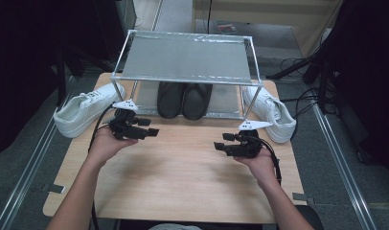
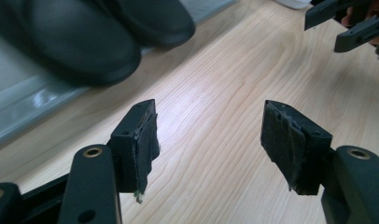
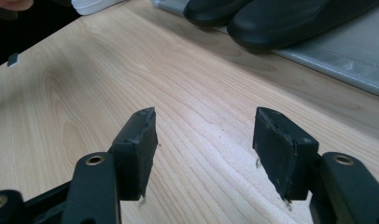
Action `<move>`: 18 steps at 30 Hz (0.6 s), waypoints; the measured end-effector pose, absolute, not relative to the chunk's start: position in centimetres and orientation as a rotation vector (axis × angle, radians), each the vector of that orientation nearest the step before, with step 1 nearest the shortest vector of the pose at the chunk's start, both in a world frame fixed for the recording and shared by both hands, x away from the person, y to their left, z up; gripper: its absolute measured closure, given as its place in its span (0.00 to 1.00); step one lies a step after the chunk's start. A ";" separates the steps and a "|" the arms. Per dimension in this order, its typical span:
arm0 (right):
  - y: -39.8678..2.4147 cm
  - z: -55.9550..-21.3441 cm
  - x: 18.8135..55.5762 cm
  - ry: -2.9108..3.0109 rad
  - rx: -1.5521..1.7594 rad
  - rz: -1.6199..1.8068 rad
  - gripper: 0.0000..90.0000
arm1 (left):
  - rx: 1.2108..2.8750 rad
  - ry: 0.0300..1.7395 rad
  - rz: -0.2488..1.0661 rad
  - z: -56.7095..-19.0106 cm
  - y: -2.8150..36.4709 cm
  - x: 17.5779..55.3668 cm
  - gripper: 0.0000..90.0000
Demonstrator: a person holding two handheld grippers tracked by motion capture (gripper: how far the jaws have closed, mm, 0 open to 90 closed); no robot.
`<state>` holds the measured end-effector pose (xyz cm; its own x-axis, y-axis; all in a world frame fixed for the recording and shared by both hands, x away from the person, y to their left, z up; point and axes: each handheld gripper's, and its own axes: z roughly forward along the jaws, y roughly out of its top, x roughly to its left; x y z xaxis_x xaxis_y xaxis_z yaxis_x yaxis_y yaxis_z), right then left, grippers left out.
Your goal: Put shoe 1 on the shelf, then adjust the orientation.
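Note:
A pair of black shoes stands on the lower level of a metal shoe rack at the back of the wooden table. A white sneaker lies left of the rack and another white sneaker lies right of it. My left gripper hovers over the table left of centre, open and empty, pointing right. My right gripper hovers right of centre, open and empty, pointing left. In the left gripper view the black shoes lie beyond the left gripper. In the right gripper view the black shoes lie beyond the right gripper.
The rack's top shelf is a bare grey sheet. Bare wood lies between the two grippers. Dark stands and cables crowd the floor to the right of the table.

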<state>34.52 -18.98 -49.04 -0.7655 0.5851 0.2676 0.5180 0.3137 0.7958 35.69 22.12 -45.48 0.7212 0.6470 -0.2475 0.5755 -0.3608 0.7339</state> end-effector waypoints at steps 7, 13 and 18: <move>-18.8 -49.1 34.6 2.495 1.049 1.463 0.46 | 2.049 0.971 0.130 -45.5 23.9 35.8 0.41; -18.9 -49.1 34.7 2.488 1.053 1.465 0.46 | 2.036 1.003 0.161 -45.3 25.7 35.8 0.41; -18.8 -49.2 34.7 2.492 1.060 1.458 0.46 | 2.011 1.036 0.176 -45.2 27.5 35.7 0.41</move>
